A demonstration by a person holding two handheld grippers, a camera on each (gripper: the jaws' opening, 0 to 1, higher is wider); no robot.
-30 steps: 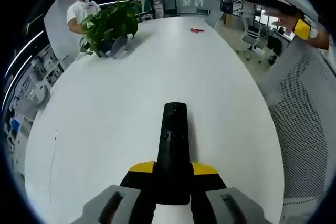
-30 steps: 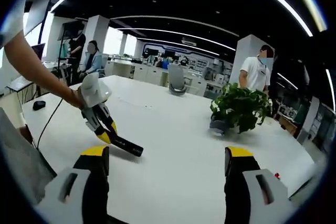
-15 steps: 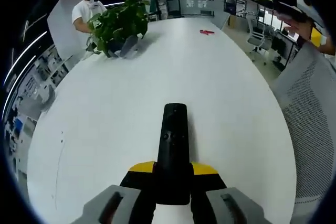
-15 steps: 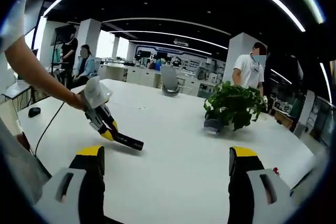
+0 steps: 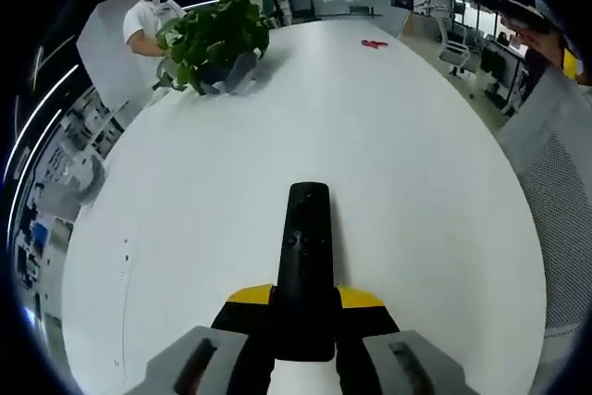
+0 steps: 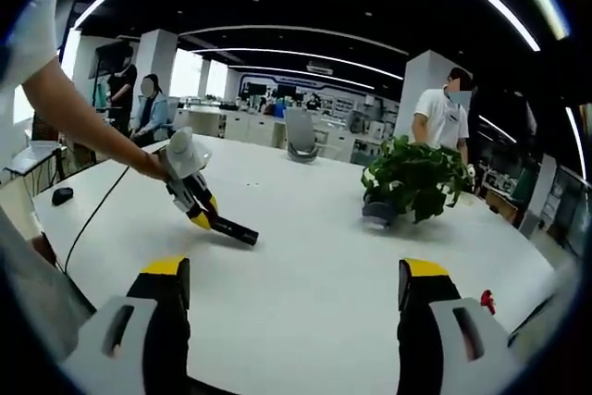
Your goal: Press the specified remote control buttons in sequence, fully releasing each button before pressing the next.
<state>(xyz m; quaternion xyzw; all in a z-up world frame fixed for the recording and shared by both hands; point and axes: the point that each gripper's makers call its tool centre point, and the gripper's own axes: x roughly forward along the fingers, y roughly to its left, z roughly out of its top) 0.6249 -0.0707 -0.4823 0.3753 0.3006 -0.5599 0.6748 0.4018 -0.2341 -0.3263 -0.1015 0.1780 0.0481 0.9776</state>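
- we count one slim black remote control (image 5: 306, 270), clamped lengthwise in our left gripper (image 5: 305, 321) above the smooth white table (image 5: 231, 182).
- our right gripper (image 6: 294, 307) hangs with jaws wide apart, empty.
- one leafy potted plant (image 6: 413, 182), one small red object (image 5: 374, 44).

We see a long black plastic remote control (image 5: 306, 265) with a smooth, faintly glossy face. The wide white desk (image 5: 398, 173) looks smooth and matt. The left gripper (image 5: 306, 358) shows grey plastic and yellow-tipped matt jaws.
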